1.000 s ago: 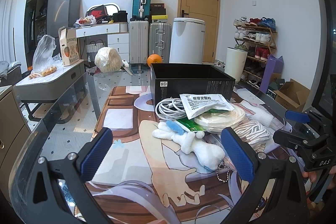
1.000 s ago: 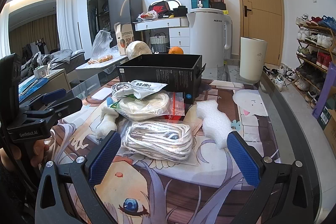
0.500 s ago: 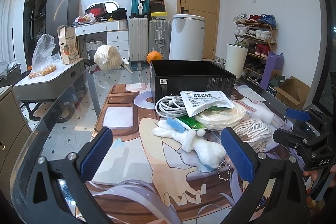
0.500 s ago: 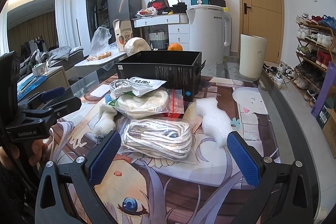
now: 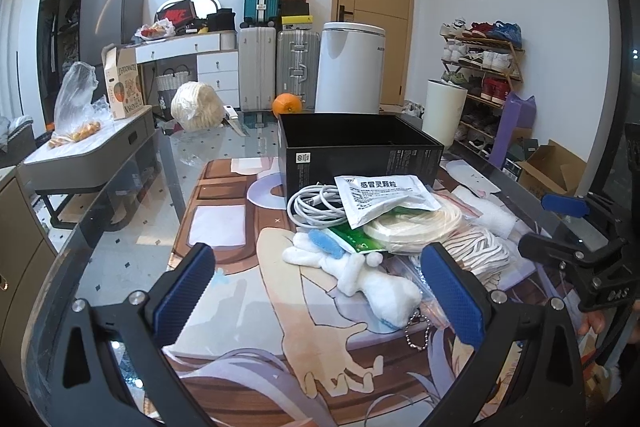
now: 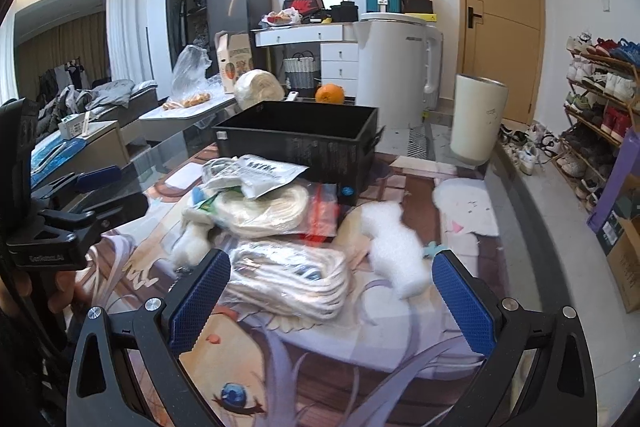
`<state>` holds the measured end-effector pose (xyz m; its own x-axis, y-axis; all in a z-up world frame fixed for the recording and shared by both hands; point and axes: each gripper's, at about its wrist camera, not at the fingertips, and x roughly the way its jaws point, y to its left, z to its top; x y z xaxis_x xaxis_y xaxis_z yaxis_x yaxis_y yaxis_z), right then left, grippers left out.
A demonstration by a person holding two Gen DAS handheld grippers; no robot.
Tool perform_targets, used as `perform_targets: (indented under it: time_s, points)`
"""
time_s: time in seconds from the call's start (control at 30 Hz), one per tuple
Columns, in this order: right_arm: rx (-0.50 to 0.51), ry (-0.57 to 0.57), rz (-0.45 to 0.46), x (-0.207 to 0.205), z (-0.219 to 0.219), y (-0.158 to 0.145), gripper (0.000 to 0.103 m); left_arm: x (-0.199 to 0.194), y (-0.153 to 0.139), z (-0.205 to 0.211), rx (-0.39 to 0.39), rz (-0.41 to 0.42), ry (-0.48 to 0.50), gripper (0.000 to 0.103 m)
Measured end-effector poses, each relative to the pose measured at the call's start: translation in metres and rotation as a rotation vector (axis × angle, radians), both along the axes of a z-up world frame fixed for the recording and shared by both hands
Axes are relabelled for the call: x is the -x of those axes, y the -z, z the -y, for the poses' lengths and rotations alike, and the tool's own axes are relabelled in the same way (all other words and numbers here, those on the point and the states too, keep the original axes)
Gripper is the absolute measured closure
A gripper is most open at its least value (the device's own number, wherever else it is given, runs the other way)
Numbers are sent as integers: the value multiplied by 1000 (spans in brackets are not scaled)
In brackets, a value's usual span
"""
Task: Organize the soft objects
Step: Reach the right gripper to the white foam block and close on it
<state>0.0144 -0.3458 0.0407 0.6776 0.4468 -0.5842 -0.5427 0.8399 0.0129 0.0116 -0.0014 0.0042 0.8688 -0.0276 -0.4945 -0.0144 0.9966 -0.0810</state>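
Closer now, our right tool point(image 6: 330, 295) gapes wide over the bagged rope point(image 6: 288, 283); our left tool point(image 5: 318, 291), equally wide and empty, faces the plush toy point(image 5: 360, 275)

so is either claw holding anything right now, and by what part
Nothing is held. The left claw and the right claw are both open, short of the pile.

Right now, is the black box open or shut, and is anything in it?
Open: the black box has no lid on top, and its dark inner walls show. The part of the inside in view looks bare; its floor is hidden, so cannot tell for certain.
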Motion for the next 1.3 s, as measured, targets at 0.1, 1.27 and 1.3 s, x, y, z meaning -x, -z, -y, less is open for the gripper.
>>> perform_targets:
  time_s: [0.1,1.27,1.3]
  points:
    - [10,13,1,-6,5,-7,0,-2,-3,-3,15,-6,1,0]
    - [201,62,-213,-98,10,33,0,-37,12,4,-35,-137,55,0]
    - [205,57,-216,-99,8,34,0,-37,12,4,-33,-139,56,0]
